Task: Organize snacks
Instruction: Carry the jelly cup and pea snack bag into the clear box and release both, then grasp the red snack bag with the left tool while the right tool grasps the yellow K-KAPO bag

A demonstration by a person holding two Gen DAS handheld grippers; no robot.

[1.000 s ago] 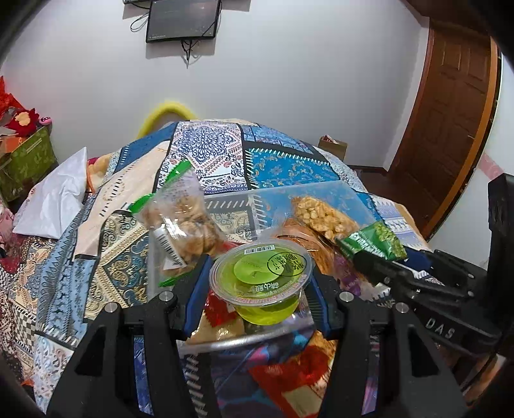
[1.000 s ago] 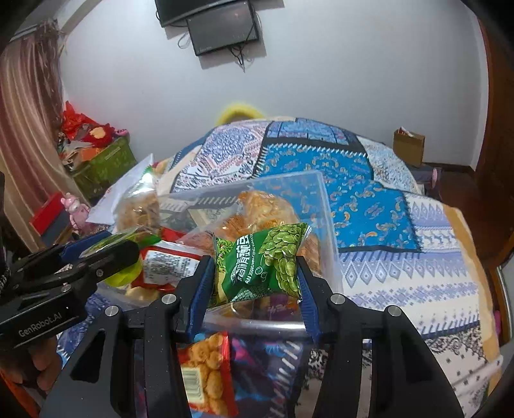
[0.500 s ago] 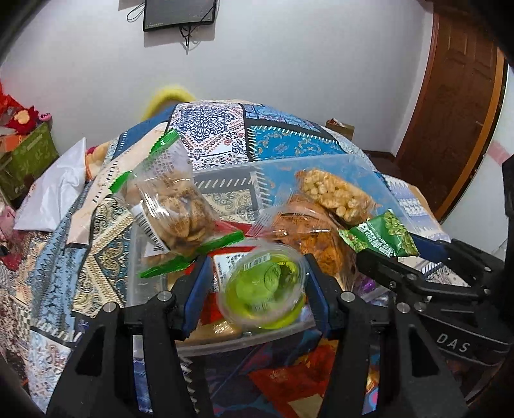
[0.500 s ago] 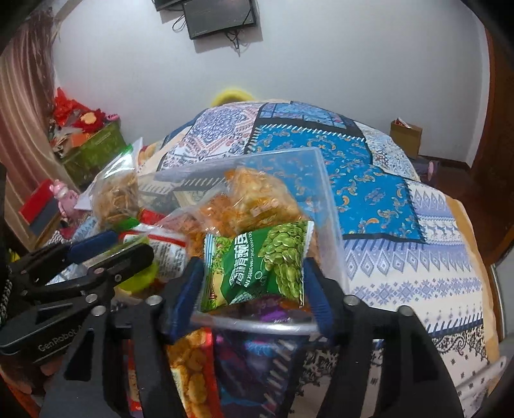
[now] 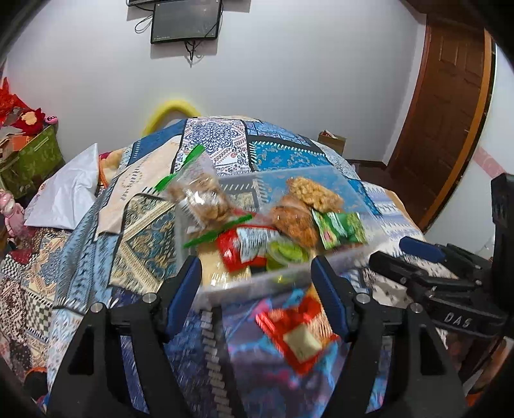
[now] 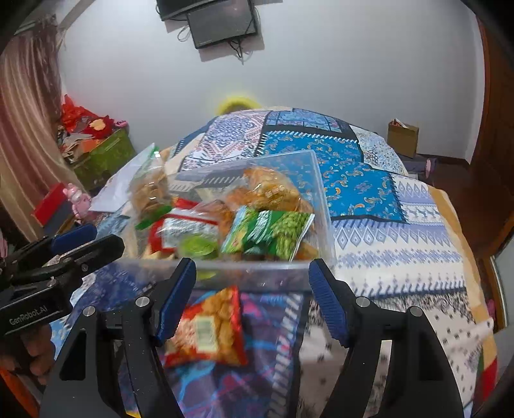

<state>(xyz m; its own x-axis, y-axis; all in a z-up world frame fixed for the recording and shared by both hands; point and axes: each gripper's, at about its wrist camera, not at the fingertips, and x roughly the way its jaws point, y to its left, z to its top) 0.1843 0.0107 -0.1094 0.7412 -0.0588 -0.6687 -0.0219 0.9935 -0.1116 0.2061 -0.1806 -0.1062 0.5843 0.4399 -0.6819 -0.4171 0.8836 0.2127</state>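
A clear plastic rectangular bin [image 5: 225,291] [image 6: 324,222] sat on a patchwork quilt of blue, white and tan panels [image 5: 282,157] [image 6: 385,231], packed with snacks. Inside, a green pea packet [image 5: 342,230] [image 6: 273,234] lay at the near right, touching an orange bag of fried crisps [image 5: 294,220] [image 6: 270,189] behind it. A round lime-green jelly cup [image 5: 286,254] [image 6: 197,247] rested at the near middle, just beside a red-and-white wrapped packet [image 5: 247,246] [image 6: 183,230]. A clear bag of brown biscuits with green edging [image 5: 200,196] [image 6: 149,189] stood tilted at the far left corner. In front of the bin, a red bag of golden puffs [image 5: 297,334] [image 6: 208,328] lay on the quilt, blurred. The left gripper [image 5: 255,289] [image 6: 86,239] hovered at the bin's near wall with its blue-padded fingers [image 5: 184,289] spread wide, holding nothing. The right gripper [image 6: 252,291] [image 5: 404,254] hung likewise, its fingers [image 6: 326,297] wide apart and empty above the red bag. Farther out, a white pillow [image 5: 69,196] lay left of the quilt, a dark wall-mounted screen [image 5: 186,21] [image 6: 221,22] hung on the far wall, and a brown wooden door [image 5: 446,106] stood at the right.
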